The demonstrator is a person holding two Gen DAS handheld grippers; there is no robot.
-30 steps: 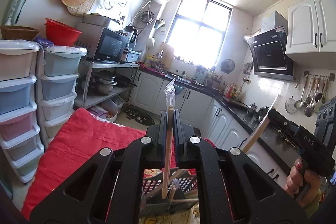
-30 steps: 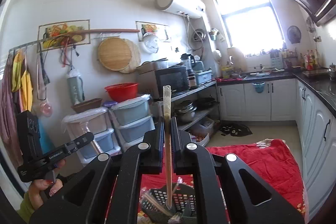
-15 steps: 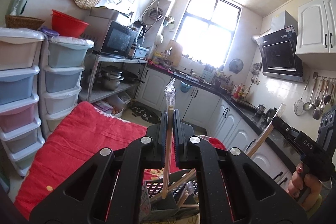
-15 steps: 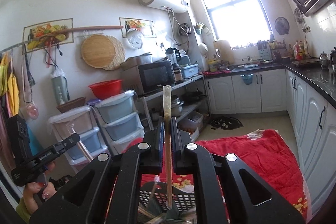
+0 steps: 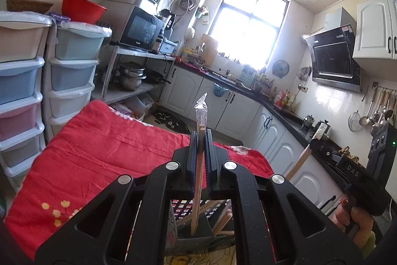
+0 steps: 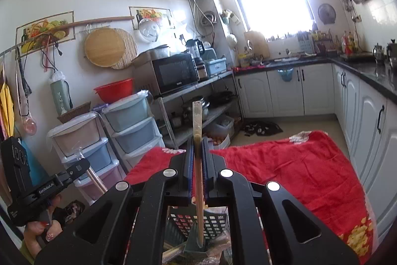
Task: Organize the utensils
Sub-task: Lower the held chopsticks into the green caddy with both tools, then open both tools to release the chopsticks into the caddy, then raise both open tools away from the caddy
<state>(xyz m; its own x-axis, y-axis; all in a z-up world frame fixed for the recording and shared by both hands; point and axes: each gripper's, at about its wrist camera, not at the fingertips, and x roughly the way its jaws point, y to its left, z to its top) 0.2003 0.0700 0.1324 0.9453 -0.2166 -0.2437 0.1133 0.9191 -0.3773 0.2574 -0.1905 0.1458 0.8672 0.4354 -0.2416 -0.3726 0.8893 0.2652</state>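
My left gripper is shut on a pair of wooden chopsticks in a clear plastic sleeve, held upright with the lower tip inside a dark perforated utensil basket. My right gripper is shut on another wrapped pair of chopsticks, upright, with its tip in the same basket. Several other chopsticks lie in the basket. The right gripper also shows at the right of the left wrist view. The left gripper shows at the left of the right wrist view.
The basket stands on a table covered with a red cloth. Stacked plastic drawers stand at the left. A metal shelf with a microwave and white kitchen cabinets lie beyond.
Both grippers have lowered with their chopsticks, so more of the red cloth and basket shows. Both stay shut.
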